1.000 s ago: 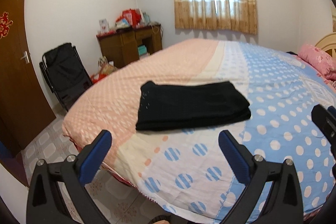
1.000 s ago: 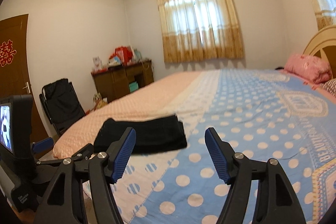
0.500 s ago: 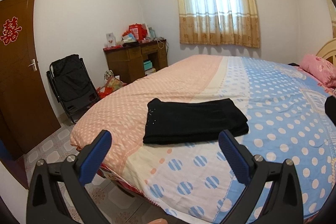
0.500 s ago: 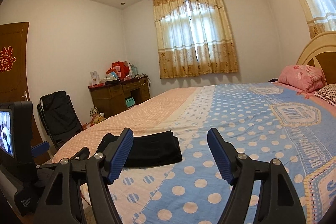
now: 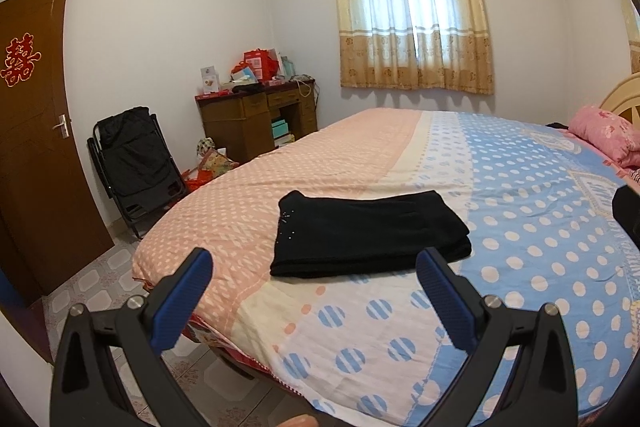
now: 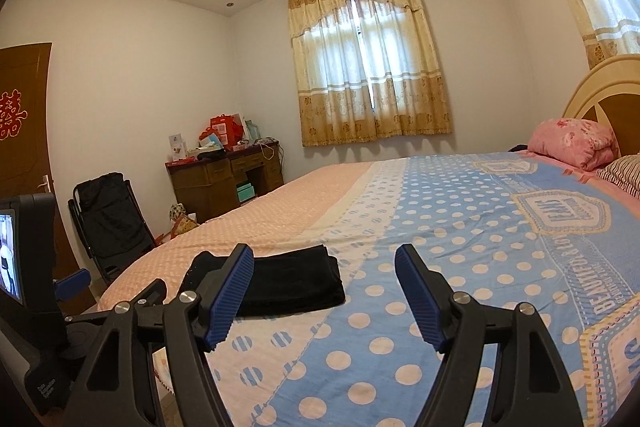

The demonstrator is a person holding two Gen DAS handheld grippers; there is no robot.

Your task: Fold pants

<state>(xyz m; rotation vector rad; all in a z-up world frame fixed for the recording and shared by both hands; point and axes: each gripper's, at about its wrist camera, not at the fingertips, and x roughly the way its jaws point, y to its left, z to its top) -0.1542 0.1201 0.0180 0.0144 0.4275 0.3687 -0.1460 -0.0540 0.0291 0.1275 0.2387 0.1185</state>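
Observation:
Black pants (image 5: 368, 233) lie folded into a flat rectangle on the bed (image 5: 520, 227), near its foot edge where pink meets blue. My left gripper (image 5: 316, 291) hangs open short of the pants, above the bed's edge, with nothing between its blue pads. In the right wrist view the same folded pants (image 6: 292, 281) sit left of centre, partly behind my left finger. My right gripper (image 6: 324, 291) is open and empty, held back over the dotted blue cover. The left gripper's body (image 6: 32, 291) shows at the far left of that view.
A dotted pink and blue quilt covers the bed. Pink pillows (image 6: 572, 143) lie by the headboard (image 6: 600, 95) at right. A black folding chair (image 5: 132, 163), a cluttered wooden desk (image 5: 256, 123) and a brown door (image 5: 32, 131) stand left, across tiled floor (image 5: 100, 279).
Both cameras have tilted upward and drawn back a little, so the pants sit lower and smaller in view. The pants have not moved and both grippers stay open.

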